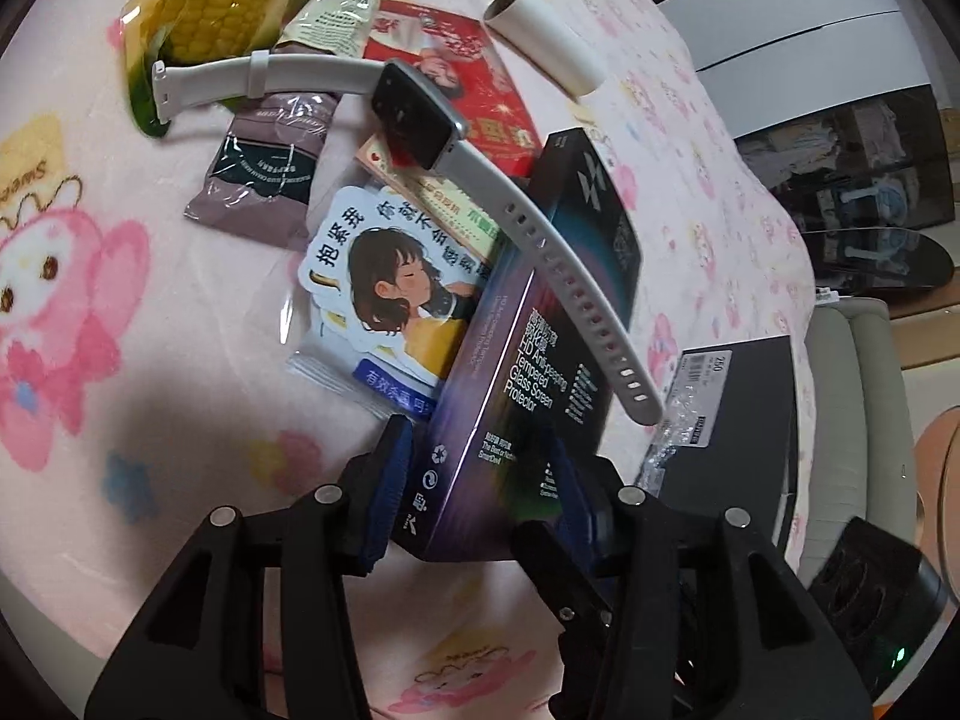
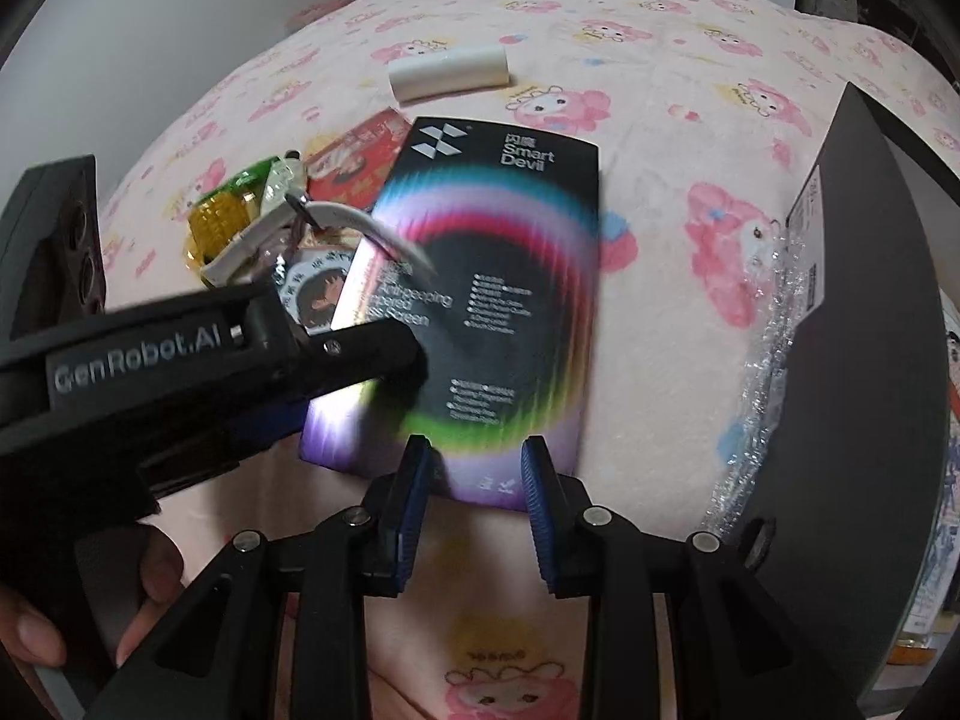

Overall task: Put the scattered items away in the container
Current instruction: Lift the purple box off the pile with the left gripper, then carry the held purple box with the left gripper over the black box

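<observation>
My left gripper is shut on a dark screen protector box, holding its near end and tilting it up off the pink blanket. A grey smartwatch lies draped over the box and the pile. In the right wrist view the same box lies ahead, with the left gripper clamped on its left edge. My right gripper is open and empty, just short of the box's near edge. The black container stands to the right; it also shows in the left wrist view.
Behind the box lie a corn pack, a cream tube, a purple sachet, a wipes pack with a cartoon girl, a red packet and a white roll. Bubble wrap sits against the container.
</observation>
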Motion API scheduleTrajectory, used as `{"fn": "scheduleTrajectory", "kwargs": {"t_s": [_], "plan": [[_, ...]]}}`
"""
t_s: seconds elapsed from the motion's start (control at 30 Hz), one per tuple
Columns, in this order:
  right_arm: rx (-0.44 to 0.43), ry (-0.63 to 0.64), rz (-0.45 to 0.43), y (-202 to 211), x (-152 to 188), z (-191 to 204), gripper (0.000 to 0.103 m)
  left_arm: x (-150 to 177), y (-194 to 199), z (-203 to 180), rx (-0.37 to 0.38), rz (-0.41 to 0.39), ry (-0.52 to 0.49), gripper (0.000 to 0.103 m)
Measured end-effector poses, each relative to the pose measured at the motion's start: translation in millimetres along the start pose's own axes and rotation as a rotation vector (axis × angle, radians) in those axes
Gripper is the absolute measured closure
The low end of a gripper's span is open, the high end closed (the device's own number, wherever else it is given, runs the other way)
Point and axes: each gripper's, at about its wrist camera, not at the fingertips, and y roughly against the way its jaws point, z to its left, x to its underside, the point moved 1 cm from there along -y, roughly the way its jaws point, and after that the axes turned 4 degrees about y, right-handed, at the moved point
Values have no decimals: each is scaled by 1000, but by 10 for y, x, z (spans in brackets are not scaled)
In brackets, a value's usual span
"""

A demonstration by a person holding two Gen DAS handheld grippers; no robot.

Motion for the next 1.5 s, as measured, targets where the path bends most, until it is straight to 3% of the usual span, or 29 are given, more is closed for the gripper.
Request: {"fn": "scheduleTrajectory", "kwargs": {"t_s": [0.17,0.33,0.6,0.73,0.87,0.97,1.13,1.23,1.3,1.37,1.5], "plan": [[-83,-46,-10,67,-36,-44,76,40,83,-80,57,-33,-43,70],[-50,-31,-38,235,-15,-13,76,103,163,-184,150,-45,-99,71],[24,91,-66,472,-20,155,74,137,219,-304,220,-53,-149,74],[28,89,-90,567,-82,112,74,136,229,-341,272,-42,-156,74],[4,95,-105,667,-143,60,60,117,188,-355,328,-20,-138,74],[-13,125,-108,732,-147,79,58,118,170,-371,360,-2,-134,74],[11,145,-68,599,-171,98,56,183,190,-426,364,8,-164,74],[-20,113,-54,506,-185,58,56,185,200,-391,322,-3,-164,73],[-45,85,-47,456,-181,27,56,165,182,-342,334,9,-136,73],[-74,76,-47,442,-166,21,67,154,162,-329,347,19,-122,73],[-37,93,-44,418,-157,31,71,168,156,-365,357,28,-136,73]]}}
